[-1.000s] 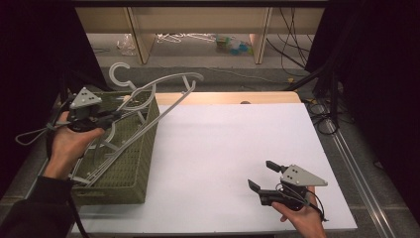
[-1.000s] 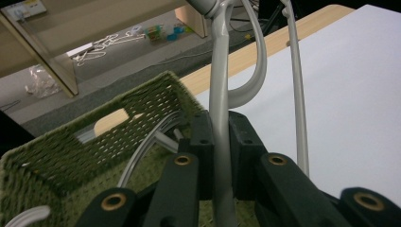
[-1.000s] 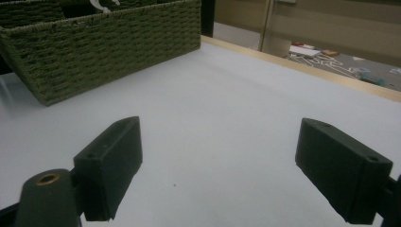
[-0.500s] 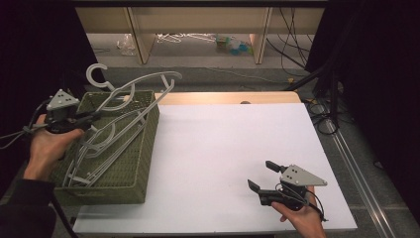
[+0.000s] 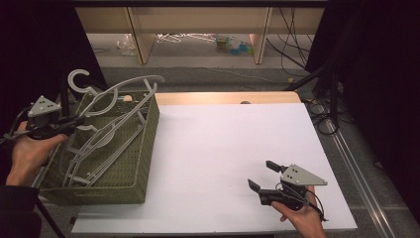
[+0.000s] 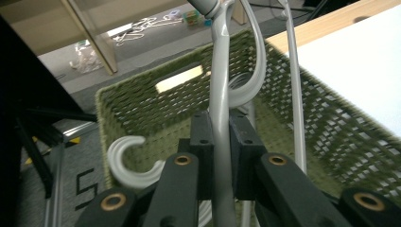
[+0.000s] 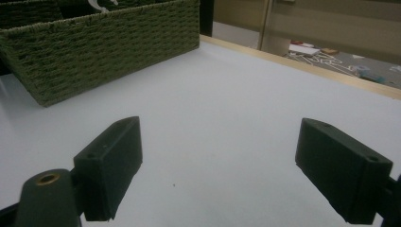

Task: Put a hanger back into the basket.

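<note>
Left tongs (image 6: 220,151) pinch a grey hanger (image 5: 124,106) over the green wicker basket (image 5: 143,148) at the white worktop's (image 5: 223,148) left edge, right tongs (image 7: 220,165) sit spread wide on it, cluttered floor (image 5: 198,39) behind.

White table (image 5: 218,163): green woven basket (image 5: 143,163) at left edge; wooden strip (image 5: 223,97) along far side.

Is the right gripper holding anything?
No, the right gripper has its black jaws wide apart over the bare white table.
</note>
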Demonstrator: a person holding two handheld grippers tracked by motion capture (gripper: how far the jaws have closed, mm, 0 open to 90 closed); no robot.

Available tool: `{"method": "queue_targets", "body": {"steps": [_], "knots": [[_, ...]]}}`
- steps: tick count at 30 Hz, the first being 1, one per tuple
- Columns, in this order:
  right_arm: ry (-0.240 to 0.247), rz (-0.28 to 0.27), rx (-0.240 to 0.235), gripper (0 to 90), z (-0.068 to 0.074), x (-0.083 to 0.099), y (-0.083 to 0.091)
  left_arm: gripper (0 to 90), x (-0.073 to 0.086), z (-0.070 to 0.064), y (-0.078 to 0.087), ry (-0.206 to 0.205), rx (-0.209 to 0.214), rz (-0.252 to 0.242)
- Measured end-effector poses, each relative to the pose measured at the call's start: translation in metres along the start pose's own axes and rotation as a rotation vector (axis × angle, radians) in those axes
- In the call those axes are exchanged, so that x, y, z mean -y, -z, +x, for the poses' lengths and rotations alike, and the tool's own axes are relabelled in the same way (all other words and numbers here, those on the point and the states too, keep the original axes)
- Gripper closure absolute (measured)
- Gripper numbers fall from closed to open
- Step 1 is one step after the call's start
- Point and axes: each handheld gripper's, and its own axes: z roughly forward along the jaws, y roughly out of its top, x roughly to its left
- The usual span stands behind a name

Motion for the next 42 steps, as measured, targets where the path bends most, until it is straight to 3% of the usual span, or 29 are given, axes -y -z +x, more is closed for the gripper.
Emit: {"method": "queue_targets", "body": {"steps": [17, 27, 31, 38, 42], "knots": [[-0.014, 0.015, -0.006, 16.5, 0.001, 0.000, 0.000, 81.5, 0.024, 0.022, -0.003, 0.010, -0.036, 0.018], [0.000, -0.009, -0.008, 16.5, 0.000, 0.001, -0.002, 81.5, 0.035, 0.023, 0.001, 0.001, -0.032, 0.029], [0.002, -0.012, -0.005, 16.5, 0.000, 0.001, -0.002, 81.5, 0.038, 0.024, 0.002, 0.016, -0.017, 0.029], [0.004, -0.006, -0.005, 16.5, 0.000, 0.001, -0.002, 81.4, 0.044, 0.023, 0.000, -0.013, -0.011, 0.066], [0.005, 0.000, -0.002, 16.5, 0.000, 0.001, -0.001, 81.4, 0.047, 0.021, -0.005, 0.003, -0.006, 0.073]]}}
